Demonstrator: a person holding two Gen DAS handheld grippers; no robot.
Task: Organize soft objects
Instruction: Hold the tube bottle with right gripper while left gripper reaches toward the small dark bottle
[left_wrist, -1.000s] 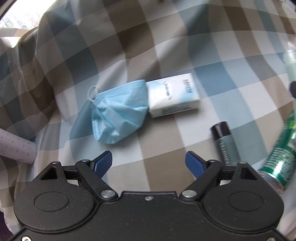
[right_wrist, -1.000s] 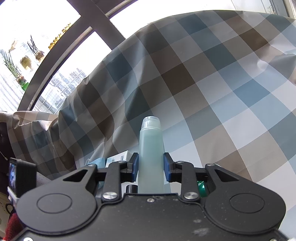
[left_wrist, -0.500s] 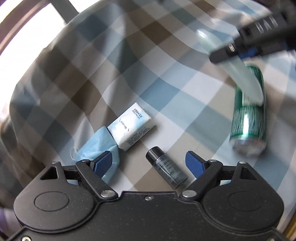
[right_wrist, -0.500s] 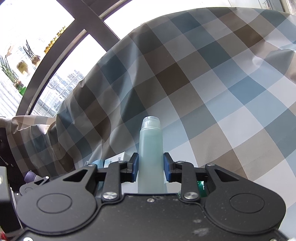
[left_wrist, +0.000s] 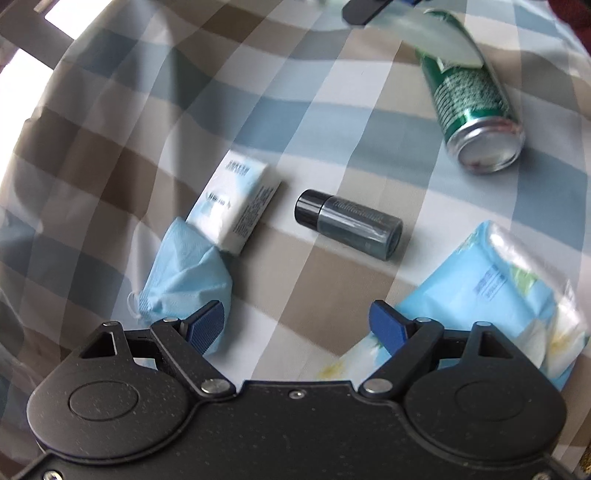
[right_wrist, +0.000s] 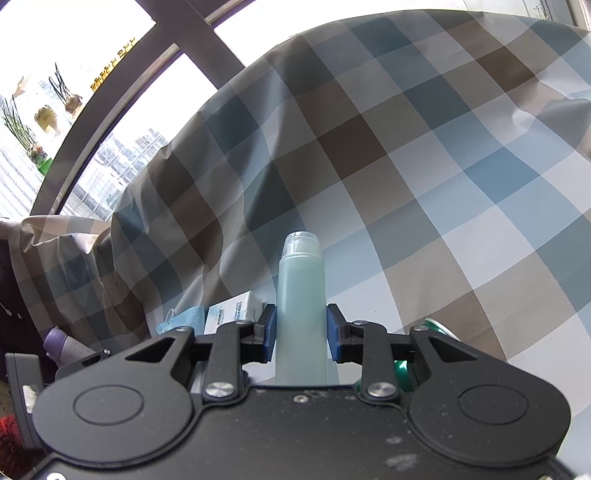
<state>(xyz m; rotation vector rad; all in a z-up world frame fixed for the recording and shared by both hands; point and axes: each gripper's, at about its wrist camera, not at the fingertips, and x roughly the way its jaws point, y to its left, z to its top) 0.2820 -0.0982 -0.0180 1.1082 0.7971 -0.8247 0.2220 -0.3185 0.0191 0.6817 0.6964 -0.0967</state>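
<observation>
Left gripper (left_wrist: 297, 319) hangs with fingers apart, mask (left_wrist: 184, 275) and wipes pack (left_wrist: 491, 291) nearest on the worktop (left_wrist: 332, 122); a careless close could snag cloth. Farther off, right gripper (right_wrist: 301, 328) clamps the bottle (right_wrist: 301, 295), which might slip onto the can (left_wrist: 476, 107).

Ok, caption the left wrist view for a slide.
Open left gripper above checked cloth, dark bottle ahead, face mask beside it.

Bright window (right_wrist: 110, 92) glare — fisheye-bent edges; slight motion blur.
</observation>
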